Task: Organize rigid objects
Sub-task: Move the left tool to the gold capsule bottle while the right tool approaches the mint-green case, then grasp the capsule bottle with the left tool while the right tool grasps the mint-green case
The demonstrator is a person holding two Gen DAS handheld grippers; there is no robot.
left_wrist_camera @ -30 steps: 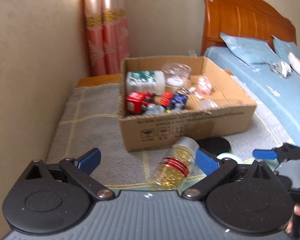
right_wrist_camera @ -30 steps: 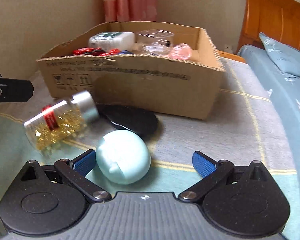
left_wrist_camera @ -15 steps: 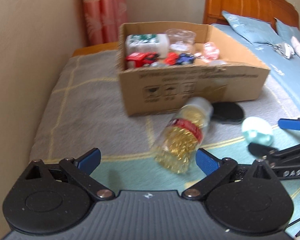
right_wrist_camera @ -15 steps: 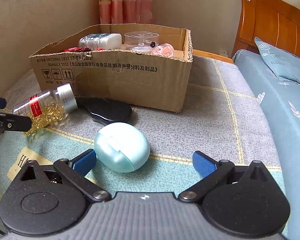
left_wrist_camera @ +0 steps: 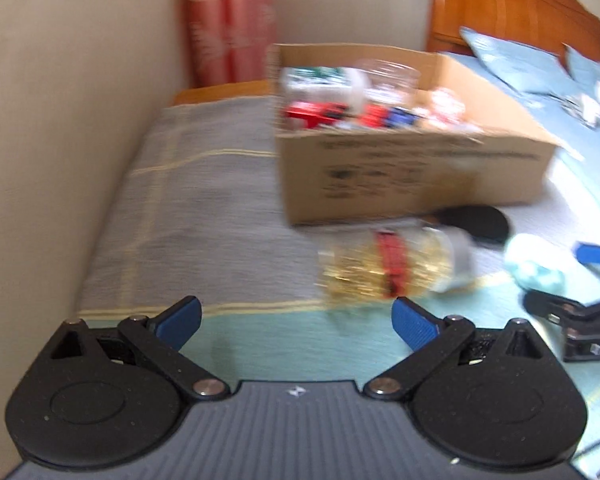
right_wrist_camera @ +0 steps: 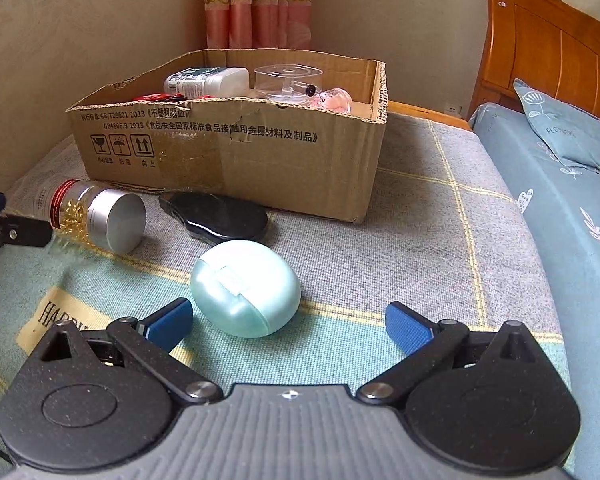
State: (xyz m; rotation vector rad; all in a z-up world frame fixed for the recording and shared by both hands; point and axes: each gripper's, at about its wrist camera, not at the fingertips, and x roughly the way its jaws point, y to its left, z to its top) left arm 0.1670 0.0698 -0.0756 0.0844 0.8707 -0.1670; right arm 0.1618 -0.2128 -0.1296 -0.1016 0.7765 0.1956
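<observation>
A clear bottle of yellow capsules [left_wrist_camera: 396, 264] with a red band and silver cap lies on its side on the blanket; it also shows in the right wrist view [right_wrist_camera: 92, 216]. My left gripper [left_wrist_camera: 296, 320] is open and empty, just short of it. A pale green egg-shaped case [right_wrist_camera: 246, 288] lies between the open fingers of my right gripper [right_wrist_camera: 288, 320], nearer the left finger. A black oval object [right_wrist_camera: 216, 220] lies behind it. The cardboard box [right_wrist_camera: 228, 152] holds several items.
The wall [left_wrist_camera: 60, 120] runs along the left. Pink curtains [right_wrist_camera: 256, 4] hang behind the box. A wooden headboard [right_wrist_camera: 548, 48] and a blue pillow [right_wrist_camera: 564, 132] are on the right. The grey and green blanket [right_wrist_camera: 440, 232] covers the bed.
My left gripper has swung left and the view is blurred; the bottle now lies crosswise to its right. My right gripper has come a little closer to the green case.
</observation>
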